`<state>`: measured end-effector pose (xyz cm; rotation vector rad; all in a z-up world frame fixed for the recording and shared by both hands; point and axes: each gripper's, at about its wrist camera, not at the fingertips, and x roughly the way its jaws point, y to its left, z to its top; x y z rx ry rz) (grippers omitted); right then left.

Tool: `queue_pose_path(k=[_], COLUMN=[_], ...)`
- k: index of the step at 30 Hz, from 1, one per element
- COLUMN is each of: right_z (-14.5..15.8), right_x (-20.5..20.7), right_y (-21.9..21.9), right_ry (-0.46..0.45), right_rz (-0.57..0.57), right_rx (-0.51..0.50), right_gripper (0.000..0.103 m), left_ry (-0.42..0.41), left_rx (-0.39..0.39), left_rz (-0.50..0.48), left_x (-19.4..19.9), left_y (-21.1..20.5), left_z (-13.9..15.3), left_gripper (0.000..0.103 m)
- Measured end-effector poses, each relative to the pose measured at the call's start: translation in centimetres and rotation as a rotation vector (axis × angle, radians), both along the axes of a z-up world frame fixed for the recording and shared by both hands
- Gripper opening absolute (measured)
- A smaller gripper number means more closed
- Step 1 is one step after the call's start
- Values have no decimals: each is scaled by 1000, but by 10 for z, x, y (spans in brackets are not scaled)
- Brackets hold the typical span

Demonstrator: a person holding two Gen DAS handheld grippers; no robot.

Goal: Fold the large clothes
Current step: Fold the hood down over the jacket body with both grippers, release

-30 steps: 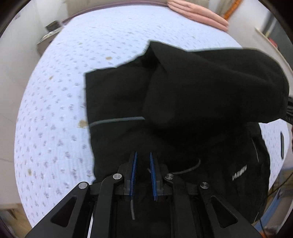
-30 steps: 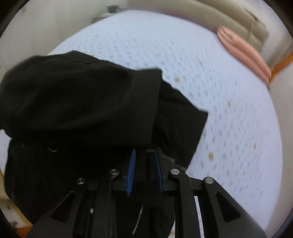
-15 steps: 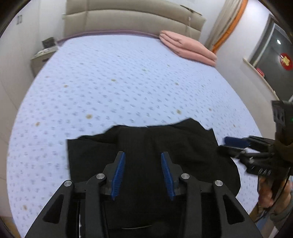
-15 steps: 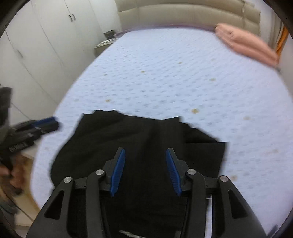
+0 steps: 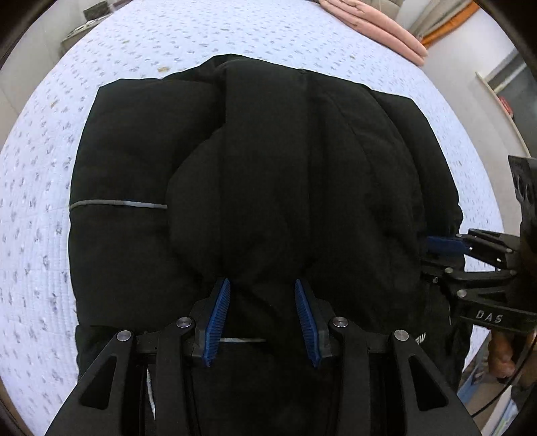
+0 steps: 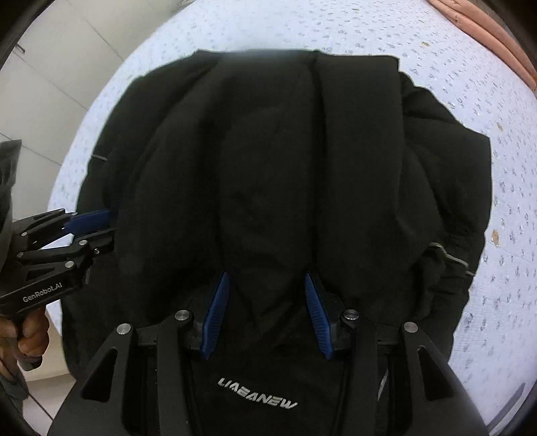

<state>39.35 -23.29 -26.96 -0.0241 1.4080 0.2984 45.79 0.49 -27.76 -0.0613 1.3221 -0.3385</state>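
The left gripper [image 5: 261, 315] points steeply down over the black jacket [image 5: 261, 174]. Its blue fingers [image 5: 216, 322] stand apart, having just been opening; jacket fabric lies below the gap, and the pads do not press on it. The right gripper [image 6: 266, 312] is in the same condition: fingers [image 6: 214, 315] apart after opening, with fabric bulging up between them, unclamped. The lettering "LIABANEW" [image 6: 257, 398] shows at 6 o'clock in the right wrist view.

The jacket lies folded into a bulky pile on the bed [image 5: 33, 208], at the near edge. In the left wrist view its left edge runs from 7 to 10 o'clock, with a grey piping line [image 5: 117, 204] at 9 o'clock; open bed surface extends beyond that edge. The far edge lies at 12 o'clock, with clear sheet beyond it.

At 3 o'clock in the left wrist view the other gripper's fingers meet the jacket's right edge; a hand [image 5: 501, 355] holds it at 4 o'clock. In the right wrist view the opposite gripper sits at 9 o'clock against the jacket's left edge, with a hand [image 6: 25, 338] below.

A folded pink blanket [image 5: 379, 23] lies at 1 o'clock, far. A nightstand [image 5: 84, 28] stands at 11 o'clock. White cabinet doors [image 6: 50, 67] occupy 10 o'clock in the right wrist view.
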Motion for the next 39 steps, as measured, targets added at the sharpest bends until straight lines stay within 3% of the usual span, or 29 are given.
queue_pose_path(k=[7,13,19,21,24,28,30,34,37,39], right_z=[-6,-8,37,47,42,5,-10,-25,-29,-24], right_x=[-1,-4,-2,2,19,30,31,34,34,33], right_y=[16,21,-2,-10,-16,-10,-6,-1,2,5], right_ry=[-8,-11,-73,-102,-104,-51,-42,-67,-72,-75], right_rz=[13,16,-34,-51,-59,-29,-17,-24,-28,-26], right_rx=[-40,-39,39,39,32,-11,-29,-44,-48,-55], right_gripper=[50,50,50,51,51,50,51,53,54,53], left_ry=[-20,-50,-102,-102,-69,-35,-22,1,44,33], left_rx=[30,12,-43,-85,-133,-103,-142,-15,-71,-66], left_rz=[-3,40,76,84,89,148,194,203,235,226], left_x=[-4,-15,-30,-33,-37,-40,-47,-52,-48,-48], left_y=[-6,-2,-3,-8,-18,-25,-14,-3,9,8], left_z=[-6,18,64,70,60,42,41,24,8,8], left_gripper=[44,43,44,50,51,51,51,54,56,56])
